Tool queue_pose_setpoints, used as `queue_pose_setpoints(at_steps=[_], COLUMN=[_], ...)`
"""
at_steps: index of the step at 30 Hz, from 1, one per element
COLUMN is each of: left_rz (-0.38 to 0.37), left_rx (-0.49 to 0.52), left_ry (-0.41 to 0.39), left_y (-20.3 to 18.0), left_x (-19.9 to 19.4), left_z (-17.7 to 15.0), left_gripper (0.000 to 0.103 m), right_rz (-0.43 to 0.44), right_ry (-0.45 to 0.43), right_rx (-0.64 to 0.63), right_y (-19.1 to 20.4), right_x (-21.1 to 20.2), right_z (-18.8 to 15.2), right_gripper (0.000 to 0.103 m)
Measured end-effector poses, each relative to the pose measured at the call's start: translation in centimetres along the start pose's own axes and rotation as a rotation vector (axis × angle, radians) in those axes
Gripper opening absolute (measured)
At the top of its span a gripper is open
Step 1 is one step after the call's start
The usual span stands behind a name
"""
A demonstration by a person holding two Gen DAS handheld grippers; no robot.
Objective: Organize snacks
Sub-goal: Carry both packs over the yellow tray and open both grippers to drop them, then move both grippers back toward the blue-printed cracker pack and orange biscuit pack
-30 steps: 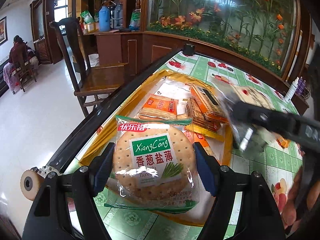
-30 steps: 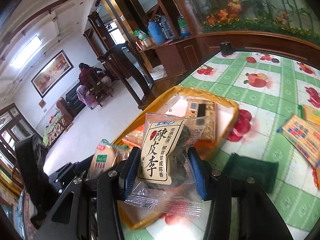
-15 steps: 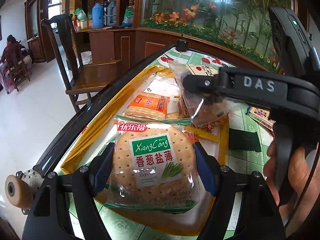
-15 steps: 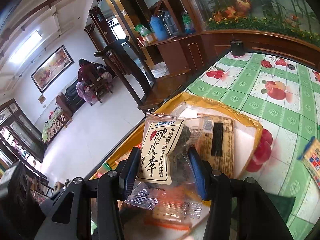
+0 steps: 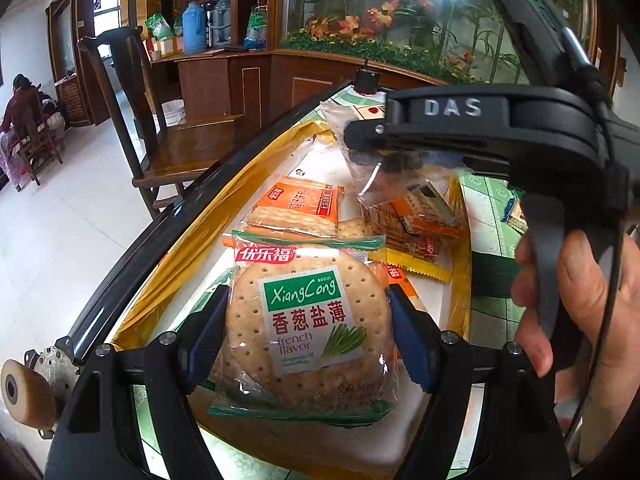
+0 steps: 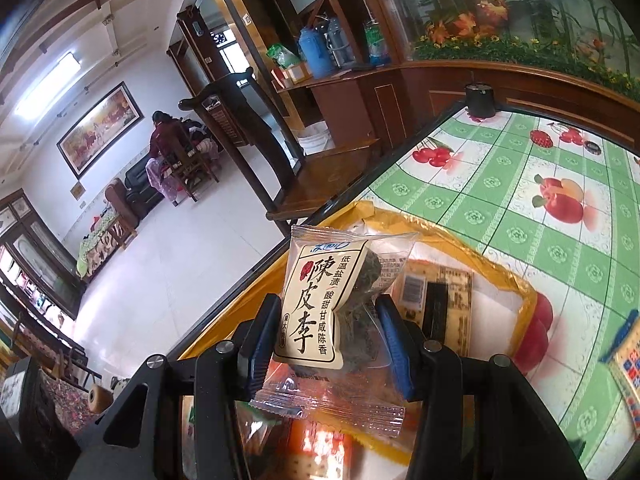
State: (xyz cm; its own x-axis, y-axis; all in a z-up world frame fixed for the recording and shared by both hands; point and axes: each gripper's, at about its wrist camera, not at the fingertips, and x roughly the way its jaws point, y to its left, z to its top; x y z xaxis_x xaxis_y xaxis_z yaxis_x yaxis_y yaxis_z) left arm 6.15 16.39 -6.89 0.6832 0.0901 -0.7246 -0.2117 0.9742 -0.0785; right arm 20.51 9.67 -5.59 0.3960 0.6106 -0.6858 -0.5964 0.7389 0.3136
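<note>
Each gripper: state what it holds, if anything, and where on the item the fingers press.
Left gripper: round biscuit pack, clamped at its left and right edges. Right gripper: preserved plum packet, pinched across its lower sides.

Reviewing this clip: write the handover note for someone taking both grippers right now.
Left gripper: shut on the round cracker pack, held over the near end of the yellow tray.
Right gripper: shut on the preserved plum packet, held above the tray's far part.
Done: several orange cracker packs already lie in the tray.
Left: release both held snacks into the tray, then collect the packets remaining on the tablecloth.
</note>
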Motion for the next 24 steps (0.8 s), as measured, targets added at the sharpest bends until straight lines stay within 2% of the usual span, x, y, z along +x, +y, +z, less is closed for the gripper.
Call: queue_pose_setpoints(at_steps=[11,13,14,18,24], left_rz=[0.022,0.067,0.088,0.111,0.098], left_rx=[-0.002,0.007,0.01,-0.002,0.012], left_ry=[0.029,0.042,0.044,0.023,-0.029], left_y=[-0.4,-0.5,-0.6,-0.7,-1.6], left_x=[0.2,0.3,0.3,-0.4,-2.0], left_z=[0.3,0.5,0.5,0.6,1.1], left_gripper=[0.076,0.077,0.077,0.081,0.083], right_rz=[-0.024,-0.024,-0.031,-0.038,-0.065], right_ry=[0.02,0.007,-0.003,-0.038,-0.1], right_rx=[-0.01,-0.007,-0.01,-0.009,0.042], right_y=[-0.2,-0.3,-0.3,-0.6,-3.3], right_x=[0.8,0.4,0.0,-2.3,-7.1], right_z=[0.0,0.0,-0.1,-0.4,-2.0], right_gripper=[0.052,0.065,0.071,0.071,0.072])
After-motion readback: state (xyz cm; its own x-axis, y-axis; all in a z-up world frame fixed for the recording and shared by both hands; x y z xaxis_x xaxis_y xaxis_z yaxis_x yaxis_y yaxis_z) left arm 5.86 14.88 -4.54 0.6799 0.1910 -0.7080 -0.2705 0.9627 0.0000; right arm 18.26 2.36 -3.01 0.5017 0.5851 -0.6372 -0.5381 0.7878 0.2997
